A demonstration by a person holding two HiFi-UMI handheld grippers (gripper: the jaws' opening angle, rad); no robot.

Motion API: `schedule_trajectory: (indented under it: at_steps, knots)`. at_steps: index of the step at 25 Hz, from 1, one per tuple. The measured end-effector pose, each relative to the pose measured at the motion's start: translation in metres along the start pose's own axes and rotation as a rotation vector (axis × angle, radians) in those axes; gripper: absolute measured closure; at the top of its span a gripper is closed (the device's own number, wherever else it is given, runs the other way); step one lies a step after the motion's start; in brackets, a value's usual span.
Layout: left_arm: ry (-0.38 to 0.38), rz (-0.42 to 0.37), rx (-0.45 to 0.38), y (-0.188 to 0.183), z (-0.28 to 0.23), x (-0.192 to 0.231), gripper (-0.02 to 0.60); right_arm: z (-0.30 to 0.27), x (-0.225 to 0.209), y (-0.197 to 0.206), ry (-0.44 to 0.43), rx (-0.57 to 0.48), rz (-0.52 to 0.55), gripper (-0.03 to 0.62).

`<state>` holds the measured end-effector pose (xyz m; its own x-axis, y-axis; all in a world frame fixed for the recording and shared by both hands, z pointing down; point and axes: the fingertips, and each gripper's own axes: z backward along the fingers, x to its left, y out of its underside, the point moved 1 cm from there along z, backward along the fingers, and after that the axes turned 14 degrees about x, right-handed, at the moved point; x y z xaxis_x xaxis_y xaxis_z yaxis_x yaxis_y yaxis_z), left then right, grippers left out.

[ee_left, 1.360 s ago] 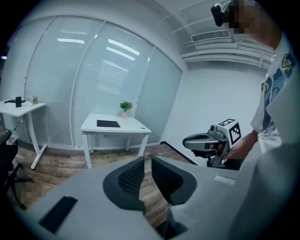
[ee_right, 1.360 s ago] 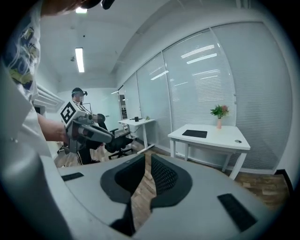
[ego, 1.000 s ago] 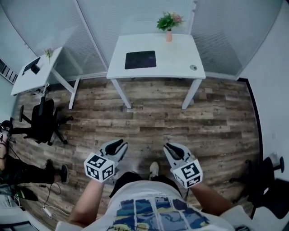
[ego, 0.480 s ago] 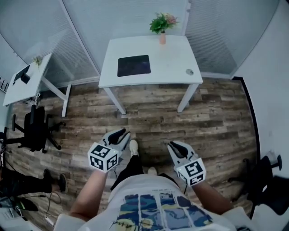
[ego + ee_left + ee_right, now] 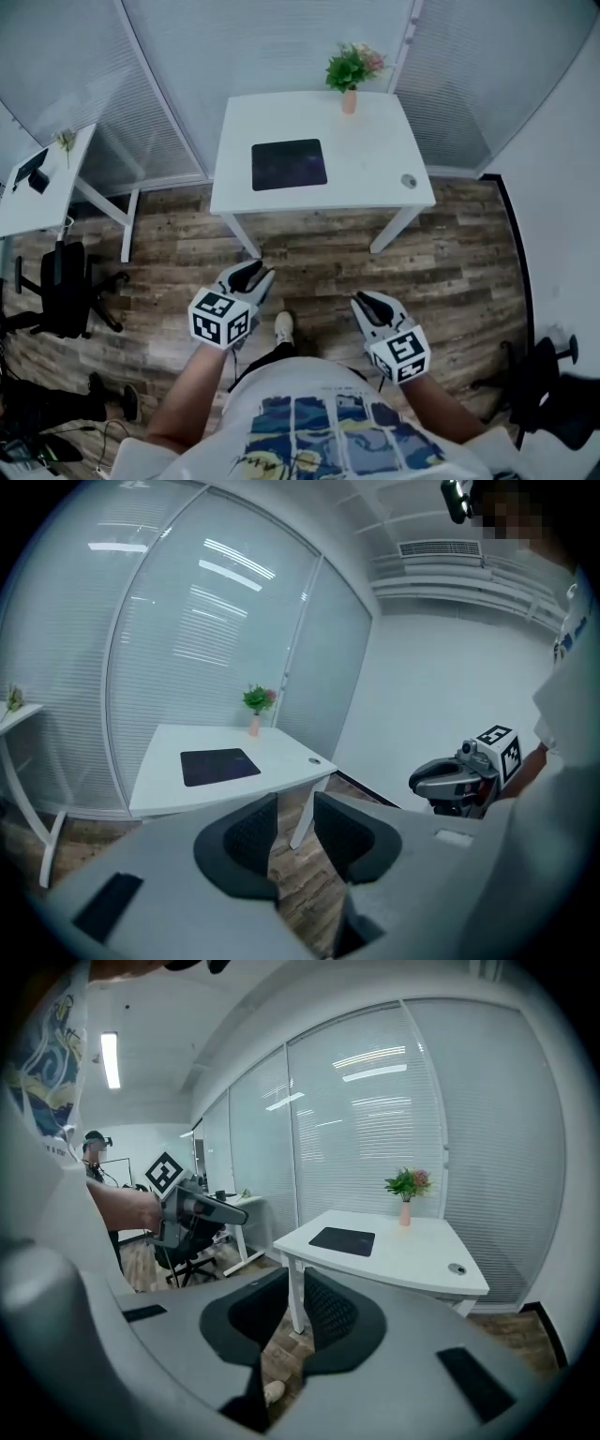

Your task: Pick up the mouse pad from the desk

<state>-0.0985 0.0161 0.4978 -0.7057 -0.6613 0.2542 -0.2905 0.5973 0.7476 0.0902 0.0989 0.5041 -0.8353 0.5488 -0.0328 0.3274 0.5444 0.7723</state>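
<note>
Black and thin, the mouse pad (image 5: 289, 164) lies flat near the middle of the white counter (image 5: 375, 141), well apart from the 2 tools. The left tool (image 5: 249, 276) has just been opening its jaws, which show a narrow gap with nothing between them. The right tool (image 5: 372, 303) also stands slightly open and empty. The likely trouble is that so flat a pad offers no edge to pinch. Jaws may skid over it, or push it toward the potted plant (image 5: 350, 67) and tip that over.
</note>
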Motion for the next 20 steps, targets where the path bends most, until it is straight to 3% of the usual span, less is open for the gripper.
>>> schedule_trajectory:
  at_steps: [12,20]
  knots:
    - [0.025,0.000,0.065,-0.035,-0.054,0.133,0.468,-0.086,-0.012,-0.076,0.039,0.061,-0.026,0.534]
    - [-0.027,0.025,0.106,-0.060,-0.111,0.193,0.452,-0.111,-0.075,-0.091,0.070,0.086,-0.047,0.534]
